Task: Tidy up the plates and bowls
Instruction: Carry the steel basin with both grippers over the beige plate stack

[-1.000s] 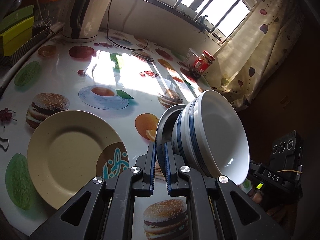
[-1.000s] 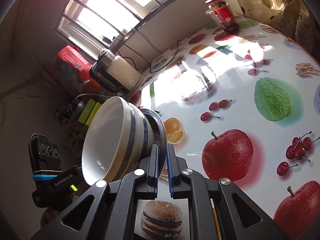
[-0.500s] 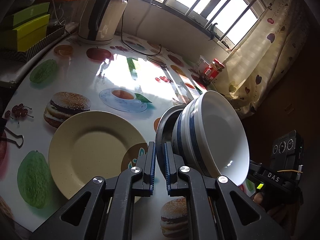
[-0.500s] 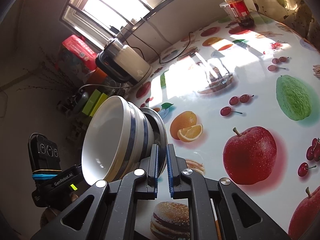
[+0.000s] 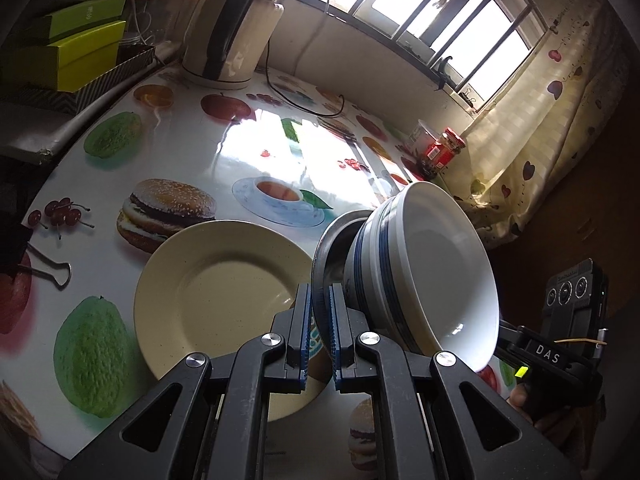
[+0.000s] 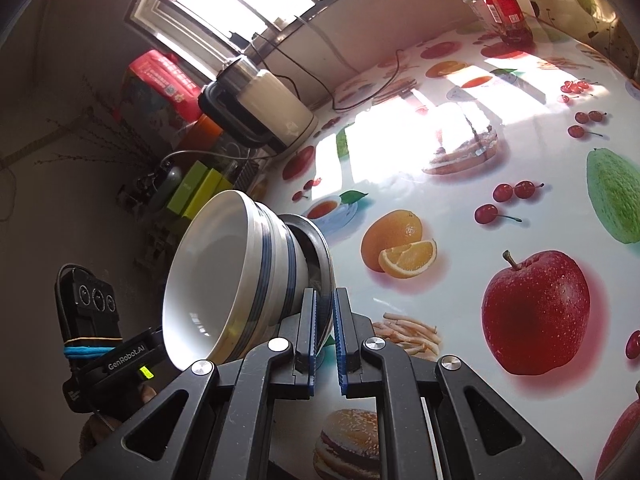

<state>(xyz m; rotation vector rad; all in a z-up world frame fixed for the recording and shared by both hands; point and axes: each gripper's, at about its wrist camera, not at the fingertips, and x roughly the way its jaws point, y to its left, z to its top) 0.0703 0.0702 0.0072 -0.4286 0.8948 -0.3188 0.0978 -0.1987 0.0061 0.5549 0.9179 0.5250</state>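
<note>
The left hand-held gripper point(image 5: 319, 320) is closed on the near rim of a dark metal plate point(image 5: 325, 248). The right hand-held gripper point(image 6: 325, 328) is closed on the opposite rim of the same plate. The plate is held clear of the surface point(image 5: 192, 148), between the two grippers. A stack of white bowls with blue bands point(image 5: 424, 276) sits on the plate. In both wrist views the stack appears tilted, its open side turned toward the other gripper.

A cream plate point(image 5: 216, 300) lies flat on the surface, to the left of the held stack in the left wrist view. A binder clip point(image 5: 48, 272) lies at the left edge. An electric kettle point(image 5: 236, 28) stands at the far left of the surface. A red-labelled jar point(image 5: 444, 148) stands at the far right, near the curtain point(image 5: 532, 120).
</note>
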